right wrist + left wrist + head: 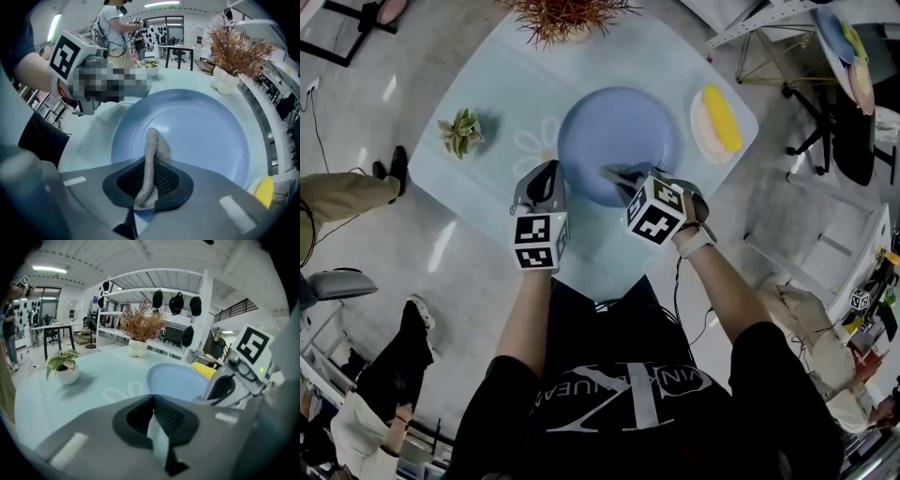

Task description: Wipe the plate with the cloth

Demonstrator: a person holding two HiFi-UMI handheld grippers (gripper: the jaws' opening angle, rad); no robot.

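Jaws, right gripper (147,185): I pinch the cloth (152,157), touching the plate (201,126).
Left gripper (157,427): narrow, empty.
Progress: wiping unfinished, I judge.

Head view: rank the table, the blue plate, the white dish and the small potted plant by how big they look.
1. table
2. blue plate
3. white dish
4. small potted plant, which looks only somewhat smaller than the dish

All three smaller things sit on the same table, so nearness to the camera hardly skews the order.
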